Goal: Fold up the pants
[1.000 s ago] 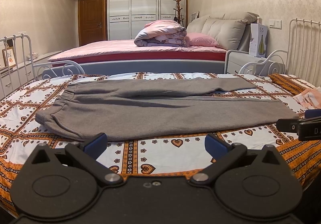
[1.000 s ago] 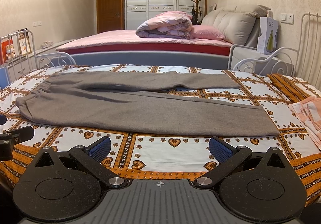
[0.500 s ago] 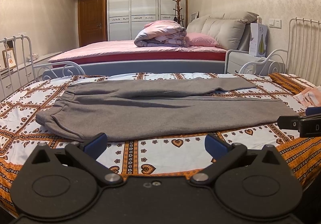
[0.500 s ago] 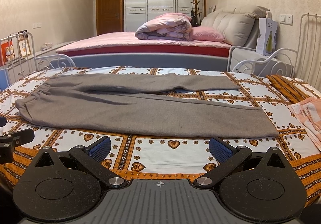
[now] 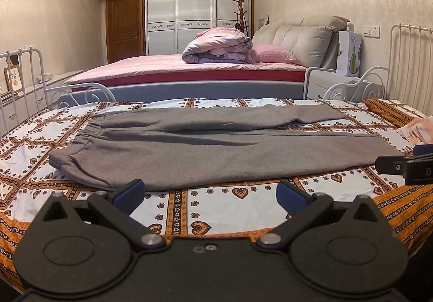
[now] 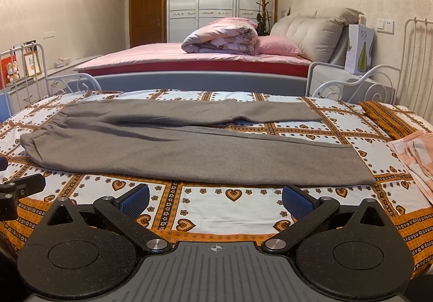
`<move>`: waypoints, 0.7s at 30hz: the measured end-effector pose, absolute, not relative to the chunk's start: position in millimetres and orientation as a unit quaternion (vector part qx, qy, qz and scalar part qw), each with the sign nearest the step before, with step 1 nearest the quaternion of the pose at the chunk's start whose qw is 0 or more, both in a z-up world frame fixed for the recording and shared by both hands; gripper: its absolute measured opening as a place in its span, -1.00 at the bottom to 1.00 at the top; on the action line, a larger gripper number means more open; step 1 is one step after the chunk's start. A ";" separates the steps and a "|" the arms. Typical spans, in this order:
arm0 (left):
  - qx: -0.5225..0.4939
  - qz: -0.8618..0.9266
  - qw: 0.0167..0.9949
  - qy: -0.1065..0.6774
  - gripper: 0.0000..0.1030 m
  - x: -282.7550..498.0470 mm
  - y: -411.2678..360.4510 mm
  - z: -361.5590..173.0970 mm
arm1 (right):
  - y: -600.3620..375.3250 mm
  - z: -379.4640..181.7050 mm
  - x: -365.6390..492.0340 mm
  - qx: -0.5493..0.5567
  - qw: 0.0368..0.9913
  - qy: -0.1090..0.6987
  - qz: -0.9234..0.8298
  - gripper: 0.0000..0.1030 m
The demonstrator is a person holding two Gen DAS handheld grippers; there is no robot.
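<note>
Pants [image 5: 216,150] of grey fleece lie flat on the patterned bed sheet [image 5: 211,210], across the bed from left to right, and no fold is made yet: the whole task seems to be still ahead.

At the left is the elastic waistband [image 5: 81,139], a little gathered and raised. From there the two legs run to the right. They are spread apart in a narrow V, so that a strip of sheet shows between them near the ends. The far leg [image 6: 270,112] is shorter in the view and ends before the near one; the near leg [image 6: 338,169] has a straight hem close to the right edge of the bed. The cloth looks thick and soft, with only some shallow wrinkles near the crotch.

The left gripper [image 5: 209,193] hovers just before the near edge of the pants, its jaws spread wide and holding nothing. The right gripper [image 6: 215,199] is the same (spread, nothing between its blue pads [image 6: 297,201]), and it stands before the near leg.

At the far right, some folded pink cloth [image 6: 414,155] lies on the sheet, apart from the pants.

A likely first step is to bring one leg over the other.
</note>
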State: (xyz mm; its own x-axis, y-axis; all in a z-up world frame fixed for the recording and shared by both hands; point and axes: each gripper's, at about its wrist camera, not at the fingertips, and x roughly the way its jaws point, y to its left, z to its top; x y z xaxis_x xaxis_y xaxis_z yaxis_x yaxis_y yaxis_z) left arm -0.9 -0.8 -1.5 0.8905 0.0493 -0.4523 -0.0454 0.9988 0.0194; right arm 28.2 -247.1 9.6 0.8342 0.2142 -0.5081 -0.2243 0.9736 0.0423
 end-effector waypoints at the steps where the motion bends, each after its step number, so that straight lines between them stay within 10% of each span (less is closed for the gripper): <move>1: 0.003 0.024 0.972 0.234 0.89 -0.8 -0.6 -1.5 | -247.1 9.5 28.2 -0.009 0.958 0.264 0.115 1.00; 14: -0.042 0.027 0.967 0.249 0.87 2.4 21.8 13.8 | -251.0 19.4 31.1 0.017 0.955 0.261 0.140 1.00; 21: -0.018 0.051 0.968 0.246 0.48 51.2 82.2 33.2 | -233.3 47.0 67.7 0.006 0.954 0.234 0.186 1.00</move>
State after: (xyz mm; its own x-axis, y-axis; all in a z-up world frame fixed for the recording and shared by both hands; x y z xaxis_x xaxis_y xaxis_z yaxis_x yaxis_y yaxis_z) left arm 51.2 82.2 33.2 0.8740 0.0899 -0.4775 -0.1071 0.9942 -0.0089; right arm 67.7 -233.3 47.0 0.8217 0.3575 -0.4438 -0.3517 0.9309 0.0988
